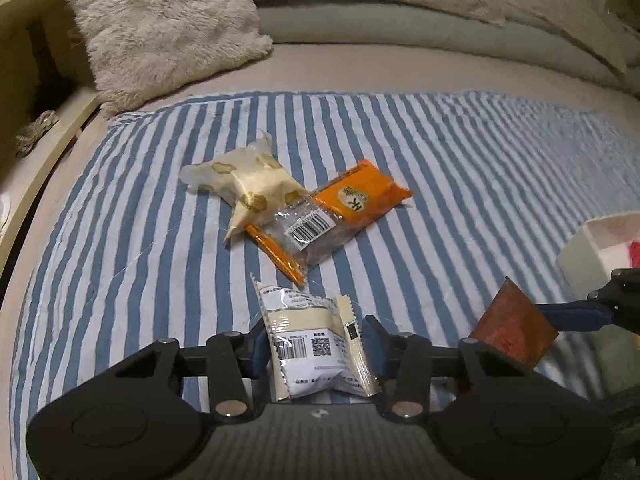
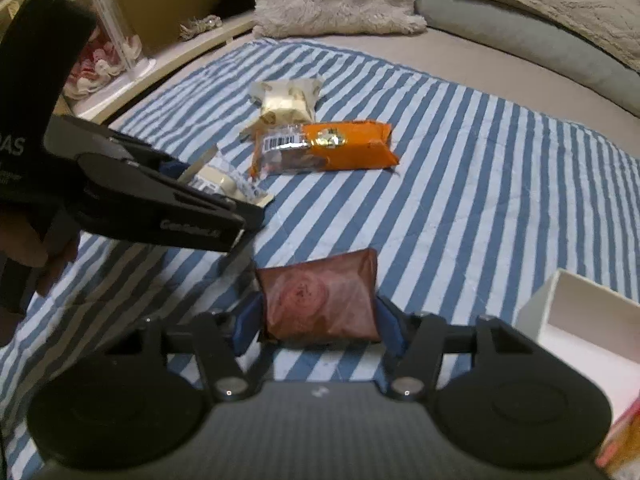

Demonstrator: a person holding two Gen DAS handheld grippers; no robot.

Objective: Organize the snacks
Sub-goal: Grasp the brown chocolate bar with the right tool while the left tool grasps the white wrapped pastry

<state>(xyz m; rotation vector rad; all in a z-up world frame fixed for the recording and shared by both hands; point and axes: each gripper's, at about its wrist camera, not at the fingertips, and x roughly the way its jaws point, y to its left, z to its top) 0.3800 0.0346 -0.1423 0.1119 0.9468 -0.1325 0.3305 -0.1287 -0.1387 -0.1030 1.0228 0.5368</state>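
Left wrist view
Left gripper: its jaws are closed onto a white snack packet; the blue pads are seen pressing on both sides of the packet.
White snack packet: it is held between the fingers, with its barcode and QR label facing the camera, above the striped cloth.
Orange snack packet: it is lying on the striped cloth, further away, in the middle of the cloth.
Cream snack packet: it is lying just behind the orange one and is touching it.
Brown snack packet: it is seen at the right side, gripped by a blue finger of the right gripper.
White box: it is placed at the right edge, near the brown packet; its top is open.
Fluffy pillow: it is placed behind the cloth, at the left.

Right wrist view
Right gripper: it is clamped on the brown snack packet; both blue pads are touching its sides.
Brown snack packet: it is held between the jaws, above the striped cloth.
Left gripper: it is seen at the left, with the white snack packet held in it; a hand is seen under it.
Orange snack packet: it is lying on the cloth, well apart from both grippers.
Cream snack packet: it is just behind the orange one.
White box: it is at the right, near the right gripper.
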